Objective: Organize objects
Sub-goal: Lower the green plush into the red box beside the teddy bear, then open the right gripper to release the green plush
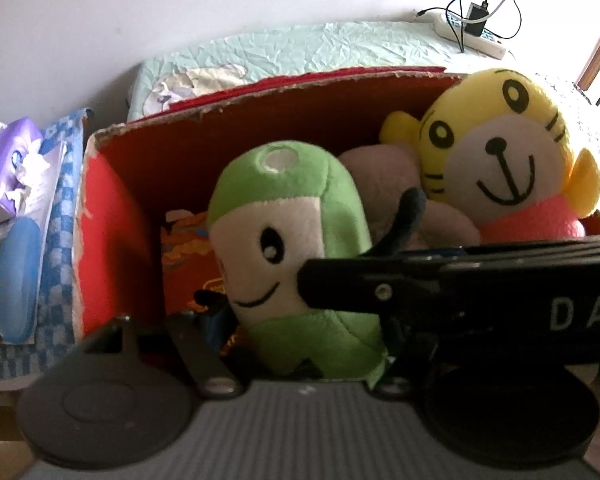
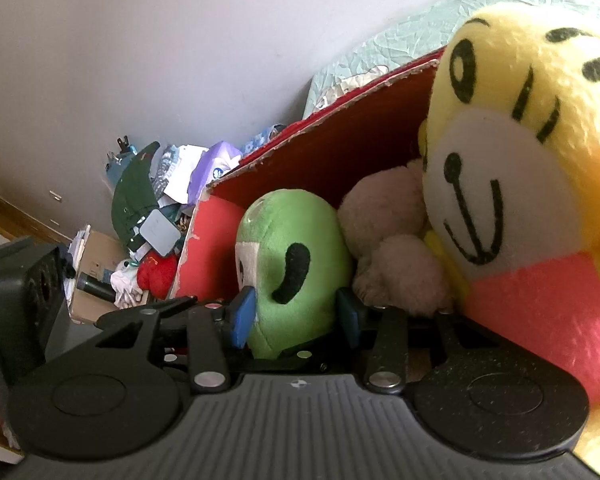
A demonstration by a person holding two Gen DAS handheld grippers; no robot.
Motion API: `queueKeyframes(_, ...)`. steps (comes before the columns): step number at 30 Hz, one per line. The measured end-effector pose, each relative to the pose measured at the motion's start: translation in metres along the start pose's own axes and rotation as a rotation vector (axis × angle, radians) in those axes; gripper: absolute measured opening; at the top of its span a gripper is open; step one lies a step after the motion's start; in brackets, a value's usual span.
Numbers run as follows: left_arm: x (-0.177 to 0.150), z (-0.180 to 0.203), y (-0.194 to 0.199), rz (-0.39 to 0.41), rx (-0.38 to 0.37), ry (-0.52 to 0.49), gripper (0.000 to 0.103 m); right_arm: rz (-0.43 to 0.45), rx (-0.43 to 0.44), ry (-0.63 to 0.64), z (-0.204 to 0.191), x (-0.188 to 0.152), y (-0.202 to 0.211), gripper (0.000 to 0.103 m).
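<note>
**Green plush going into the red box**

Starting at the far left of my right-wrist view, a heap of odds and ends (image 2: 148,216) sits against the wall, well apart from the work; I leave it alone because the soft toys are what I am sorting now. My left hand-held gripper (image 1: 204,344) shows next. Only its left linkage and a dark fingertip are clear from its own camera, and the body of my other tool crosses its right side, so I cannot tell whether it is spread or closed. It hangs at the near edge of the red cardboard box (image 2: 208,240), probably to steady things.

In the middle, my right hand-held gripper (image 2: 296,316) pinches the green plush (image 2: 296,256) low on its body, the blue pads (image 2: 242,316) pressing in from either side. I hold it near the base so the head stays upright and leads into the box, facing the open left part where there is room beside the wall of the box.

Just right of it, touching, is a beige plush (image 2: 384,208), wedged between the green one and the yellow tiger plush (image 2: 512,184), which leans at the right end of the box. Packing them shoulder to shoulder keeps each propped up. Behind the box lies a bed with a pale green sheet (image 1: 300,48).
</note>
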State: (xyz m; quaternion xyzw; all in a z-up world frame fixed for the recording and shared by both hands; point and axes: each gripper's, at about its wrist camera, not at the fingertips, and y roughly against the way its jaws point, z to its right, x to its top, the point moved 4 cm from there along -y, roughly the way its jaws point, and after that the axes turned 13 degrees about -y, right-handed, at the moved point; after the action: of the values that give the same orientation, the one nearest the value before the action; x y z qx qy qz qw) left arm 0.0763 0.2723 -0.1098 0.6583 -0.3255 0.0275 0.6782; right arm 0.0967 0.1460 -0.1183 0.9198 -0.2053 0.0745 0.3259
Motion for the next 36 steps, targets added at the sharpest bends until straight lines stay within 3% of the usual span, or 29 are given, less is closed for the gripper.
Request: queueKeyframes(36,0.003,0.009,-0.006,-0.019,0.075,-0.042,0.082,0.018,0.047,-0.004,0.005,0.001,0.018,0.046)
